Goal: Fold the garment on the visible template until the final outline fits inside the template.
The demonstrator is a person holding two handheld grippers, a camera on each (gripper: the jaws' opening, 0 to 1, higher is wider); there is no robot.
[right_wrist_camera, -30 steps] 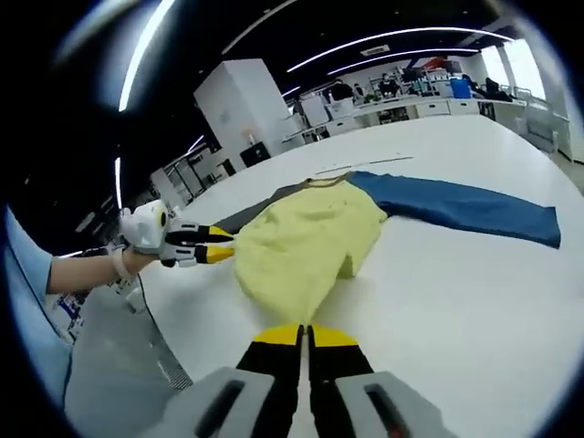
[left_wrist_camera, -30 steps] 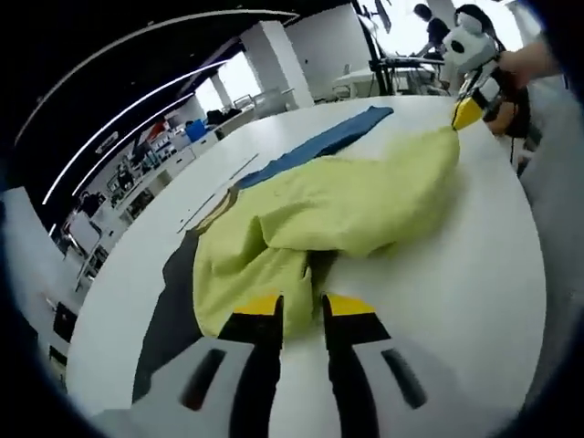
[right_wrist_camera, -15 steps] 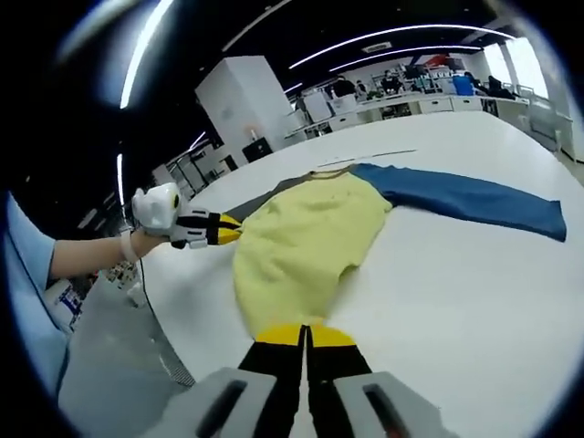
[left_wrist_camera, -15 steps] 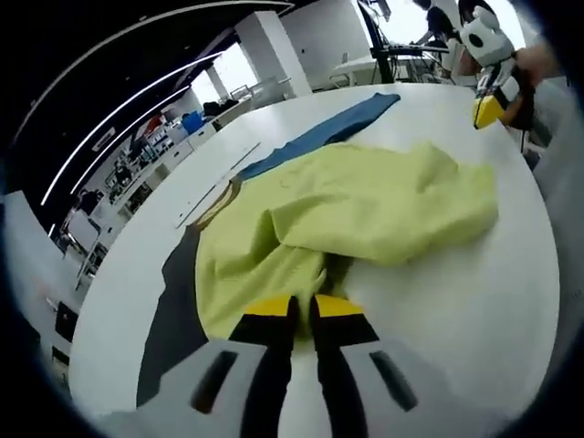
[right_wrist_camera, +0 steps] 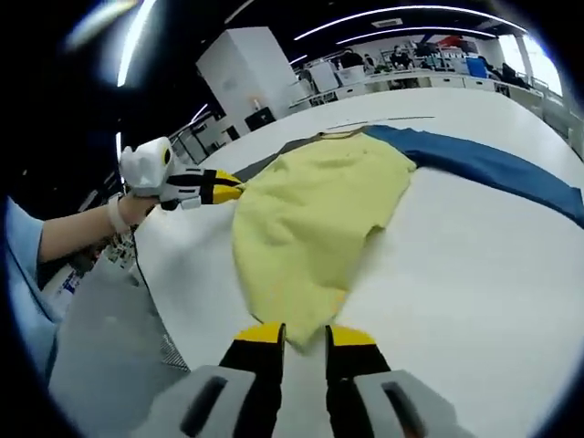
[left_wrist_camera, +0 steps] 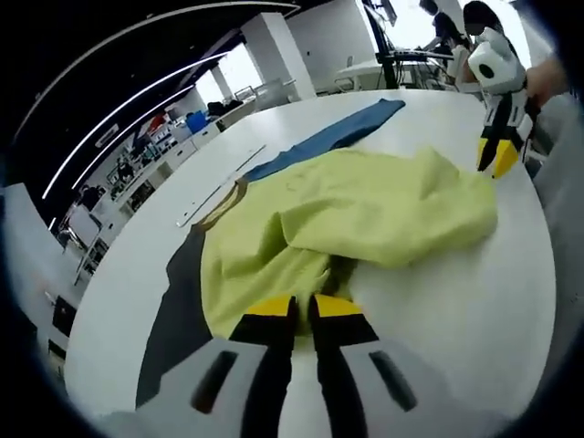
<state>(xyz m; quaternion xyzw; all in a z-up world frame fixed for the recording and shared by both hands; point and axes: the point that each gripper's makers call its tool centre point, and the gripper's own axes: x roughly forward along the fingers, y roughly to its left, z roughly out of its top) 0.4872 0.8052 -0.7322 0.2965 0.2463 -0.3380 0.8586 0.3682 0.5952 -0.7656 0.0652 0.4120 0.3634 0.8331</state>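
Left gripper view: the left gripper [left_wrist_camera: 304,307] is seen at 6 o'clock with its jaws pinched on the near edge of the yellow garment [left_wrist_camera: 365,214], which is heaped on the white table [left_wrist_camera: 456,301] (a blue sleeve [left_wrist_camera: 333,139] runs toward 12 o'clock). In the right gripper view, the right gripper [right_wrist_camera: 303,336] is held with jaws apart around the garment's near tip, touching unclear, and the dark template [right_wrist_camera: 265,164] is glimpsed beyond the cloth near 11 o'clock.

Left tool [left_wrist_camera: 304,308] — pinching yellow garment [left_wrist_camera: 365,214]
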